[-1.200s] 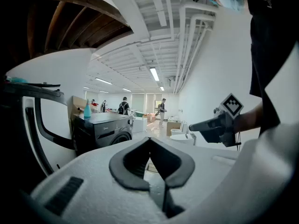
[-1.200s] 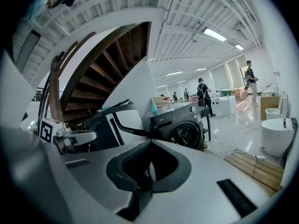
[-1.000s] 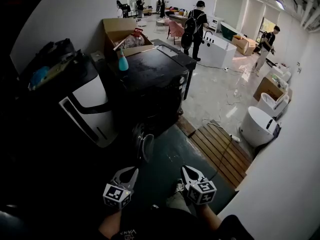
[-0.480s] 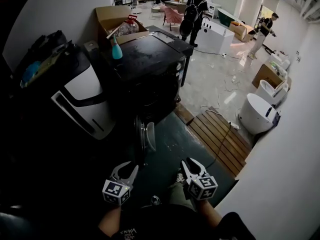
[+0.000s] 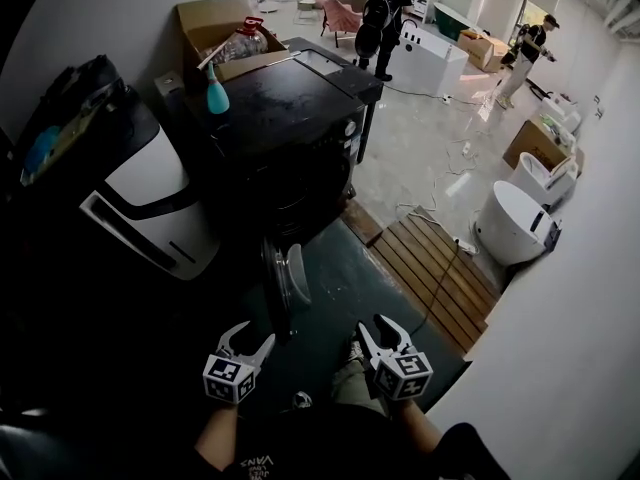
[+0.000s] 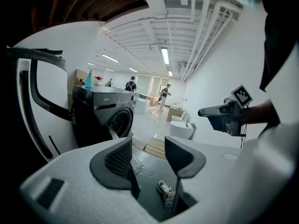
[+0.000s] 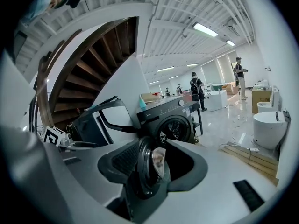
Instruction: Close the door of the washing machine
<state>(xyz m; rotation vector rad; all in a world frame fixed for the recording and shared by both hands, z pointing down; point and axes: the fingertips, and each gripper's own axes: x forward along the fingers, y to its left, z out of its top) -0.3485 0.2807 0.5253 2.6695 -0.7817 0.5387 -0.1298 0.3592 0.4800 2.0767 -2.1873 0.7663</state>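
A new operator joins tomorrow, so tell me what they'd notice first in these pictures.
The dark washing machine mid-frame in the head view, its round door swung wide open toward the camera. Below it the left gripper and right gripper hover, jaws opening, nothing between them. A teal spray bottle stands on the machine's top.

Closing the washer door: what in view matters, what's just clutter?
Job: dark grey front-loading washing machine; its round glass door, hanging open.
Clutter: teal plastic spray bottle; brown cardboard box; slatted wooden platform; white rounded fixture.
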